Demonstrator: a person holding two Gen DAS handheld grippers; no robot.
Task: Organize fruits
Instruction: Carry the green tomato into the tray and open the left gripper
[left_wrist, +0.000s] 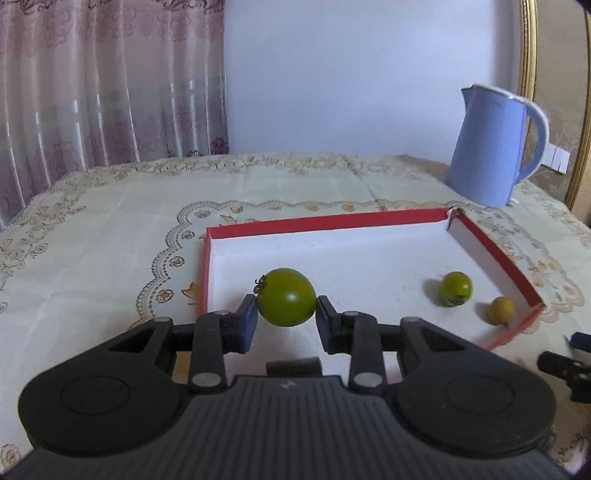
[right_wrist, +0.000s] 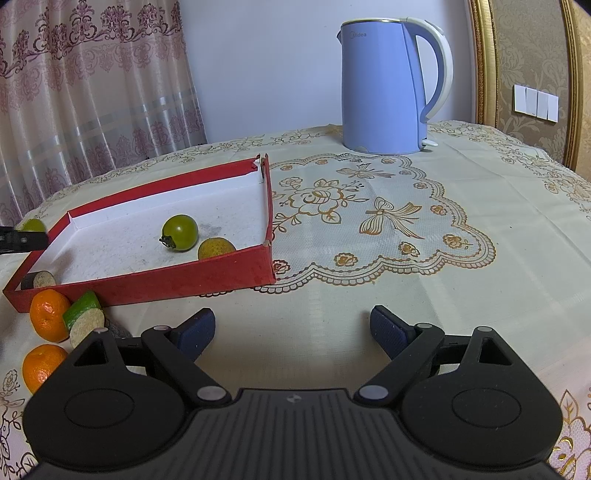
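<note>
I'm carrying a green tomato (left_wrist: 286, 297) in the left gripper (left_wrist: 285, 321), pads pinching both its sides, above the red tray (left_wrist: 332, 220). Next I'm needing to lower it onto bare floor and let go. The tray is holding a smaller tomato (left_wrist: 457, 287) and a yellowish fruit (left_wrist: 501, 309). The right gripper (right_wrist: 293, 334) is hanging wide apart, holding nothing; oranges (right_wrist: 47, 314) are waiting outside.

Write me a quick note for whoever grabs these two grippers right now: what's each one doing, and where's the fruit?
Left gripper: shut on a green tomato, held over the red box.
Right gripper: open, empty, over the tablecloth.
Done: small tomato and yellowish fruit lie in the box.
Left: release the held tomato into the box; two oranges and cut pieces wait outside its near wall.
</note>
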